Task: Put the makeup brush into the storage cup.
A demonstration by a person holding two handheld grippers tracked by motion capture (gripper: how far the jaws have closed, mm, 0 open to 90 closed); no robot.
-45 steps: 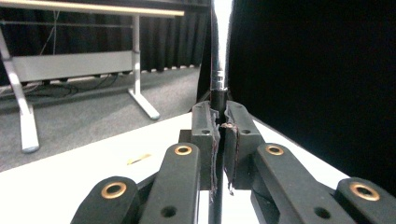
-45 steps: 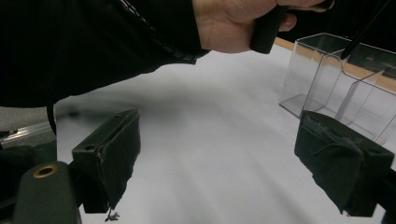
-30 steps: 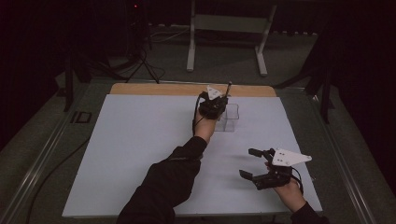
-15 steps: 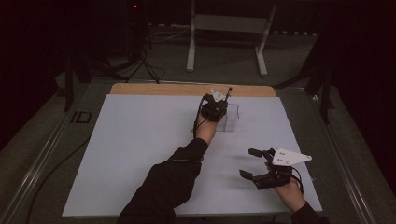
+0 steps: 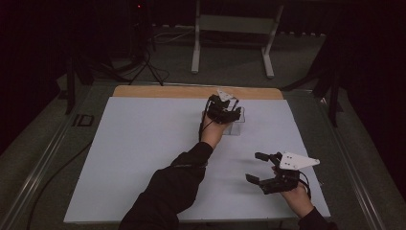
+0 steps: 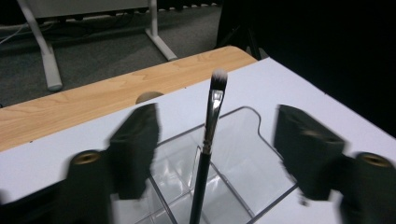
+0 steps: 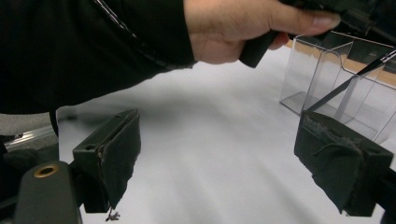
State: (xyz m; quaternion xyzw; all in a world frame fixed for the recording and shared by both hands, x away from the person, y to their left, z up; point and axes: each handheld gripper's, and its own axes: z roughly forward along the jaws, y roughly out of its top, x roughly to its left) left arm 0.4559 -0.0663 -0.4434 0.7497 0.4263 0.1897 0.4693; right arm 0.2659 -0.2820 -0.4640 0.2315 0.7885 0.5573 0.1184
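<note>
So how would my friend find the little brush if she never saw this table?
Start at the white table and go to its far edge by the wooden strip. A clear plastic box stands there. The brush leans inside it: a thin black handle, shiny silver neck and a pale fluffy tip pointing up.

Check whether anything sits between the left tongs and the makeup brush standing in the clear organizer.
Nothing visible does. The left tongs are open, one jaw on each side of the brush, which stands in the clear organizer with bare space on both sides of it.
</note>
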